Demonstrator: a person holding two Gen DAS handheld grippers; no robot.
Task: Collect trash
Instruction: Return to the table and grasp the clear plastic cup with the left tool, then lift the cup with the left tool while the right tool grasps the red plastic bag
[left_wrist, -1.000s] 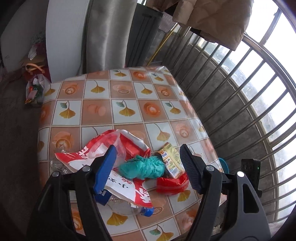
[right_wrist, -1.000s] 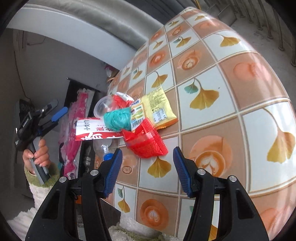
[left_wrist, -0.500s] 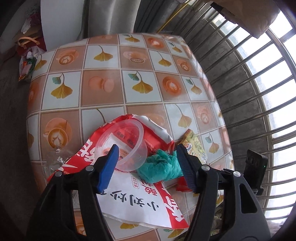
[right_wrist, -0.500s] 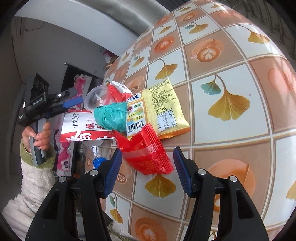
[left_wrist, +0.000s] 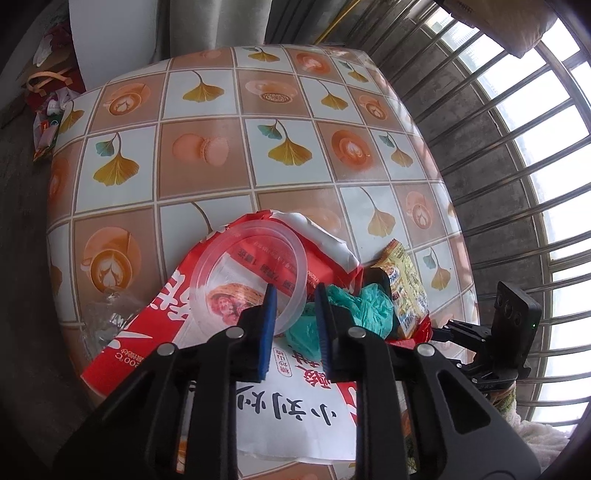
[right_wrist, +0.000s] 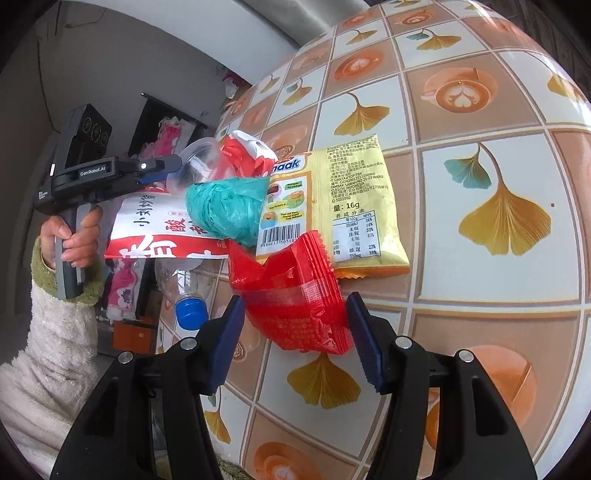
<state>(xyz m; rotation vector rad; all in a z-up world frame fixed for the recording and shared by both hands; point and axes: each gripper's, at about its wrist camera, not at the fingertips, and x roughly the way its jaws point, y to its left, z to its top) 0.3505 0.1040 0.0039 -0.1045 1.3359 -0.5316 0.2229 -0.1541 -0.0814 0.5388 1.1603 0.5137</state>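
Left wrist view: left gripper (left_wrist: 294, 304) fingers narrowed on clear round plastic cup (left_wrist: 251, 273) rim.
Right gripper (right_wrist: 295, 332): fingers wide, crinkled red wrapper (right_wrist: 295, 295) at 12 o'clock.
Next: probably lift cup.

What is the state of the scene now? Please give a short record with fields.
left gripper: jaws nearly closed around the rim of the cup
right gripper: jaws open on both sides of the red wrapper
pile: green bag, yellow packet, bottle
surface: table
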